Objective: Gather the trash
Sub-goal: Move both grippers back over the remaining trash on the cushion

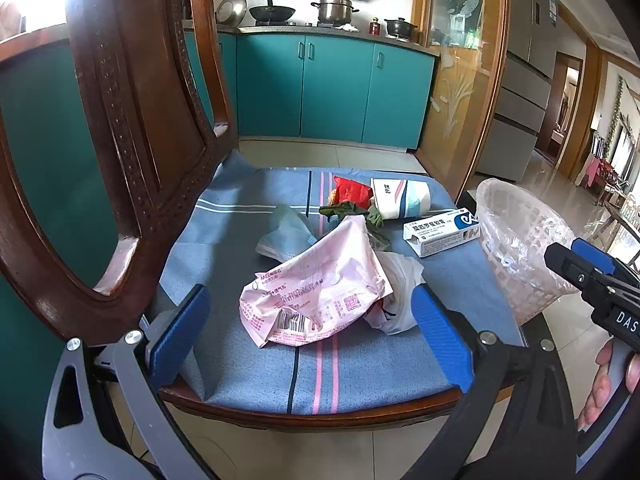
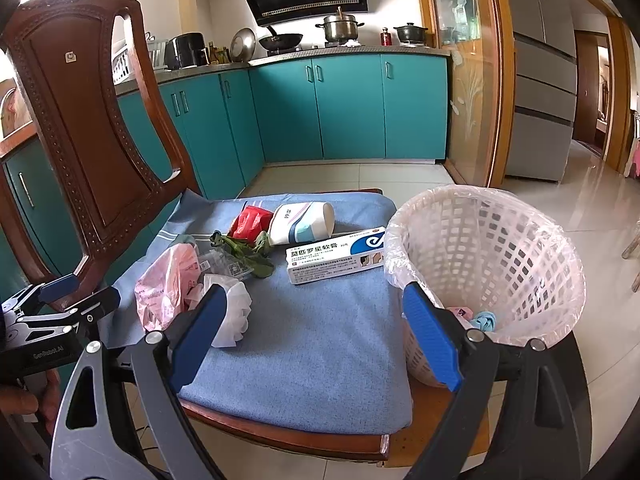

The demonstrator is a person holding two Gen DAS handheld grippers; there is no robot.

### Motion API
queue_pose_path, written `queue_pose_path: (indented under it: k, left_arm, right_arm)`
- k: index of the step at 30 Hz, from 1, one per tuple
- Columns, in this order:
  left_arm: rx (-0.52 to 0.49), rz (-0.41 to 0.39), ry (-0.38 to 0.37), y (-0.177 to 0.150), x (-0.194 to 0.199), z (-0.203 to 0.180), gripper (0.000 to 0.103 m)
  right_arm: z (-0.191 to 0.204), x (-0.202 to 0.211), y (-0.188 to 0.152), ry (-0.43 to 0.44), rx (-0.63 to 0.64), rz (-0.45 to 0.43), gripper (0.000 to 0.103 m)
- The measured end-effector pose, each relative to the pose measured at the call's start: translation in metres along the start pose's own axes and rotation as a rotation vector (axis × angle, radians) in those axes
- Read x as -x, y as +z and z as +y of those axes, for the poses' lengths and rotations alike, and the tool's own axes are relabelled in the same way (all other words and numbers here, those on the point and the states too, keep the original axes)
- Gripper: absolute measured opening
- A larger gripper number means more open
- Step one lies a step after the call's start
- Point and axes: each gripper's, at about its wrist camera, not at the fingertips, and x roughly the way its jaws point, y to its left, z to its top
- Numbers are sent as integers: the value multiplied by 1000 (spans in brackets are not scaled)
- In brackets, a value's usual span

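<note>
Trash lies on a chair's blue cushion (image 1: 352,368) (image 2: 320,340): a crumpled pink wrapper (image 1: 316,296) (image 2: 168,284), a white plastic bag (image 1: 400,292) (image 2: 234,312), a blue face mask (image 1: 286,236), green leaves (image 1: 356,212) (image 2: 248,252), a red packet (image 1: 352,190) (image 2: 250,220), a paper cup (image 1: 404,198) (image 2: 304,220) and an ointment box (image 1: 440,232) (image 2: 336,258). A white basket with a liner (image 1: 520,248) (image 2: 492,272) stands at the right and holds a few scraps. My left gripper (image 1: 312,336) is open around the pink wrapper. My right gripper (image 2: 316,336) is open and empty over the cushion beside the basket.
The carved wooden chair back (image 1: 132,120) (image 2: 88,120) rises at the left. Teal kitchen cabinets (image 1: 336,88) (image 2: 348,108) with pots stand behind. A glass door with a wooden frame (image 1: 464,80) and a grey fridge (image 2: 544,72) are at the right. The floor is tiled.
</note>
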Motion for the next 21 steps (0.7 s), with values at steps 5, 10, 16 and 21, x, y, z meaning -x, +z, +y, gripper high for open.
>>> queue_pose_path:
  k: [5, 10, 16, 21]
  left_arm:
    - [-9, 8, -1, 0, -1, -2, 100]
    - [-13, 10, -2, -1, -2, -2, 100]
    - [-12, 10, -2, -1, -2, -2, 100]
    - [-17, 14, -2, -1, -3, -3, 100]
  right_arm:
    - [0, 0, 0, -1, 2, 1, 88]
    - [0, 0, 0, -1, 0, 1, 88]
    - [1, 0, 0, 1, 4, 4, 88]
    - [1, 0, 0, 1, 4, 4, 88]
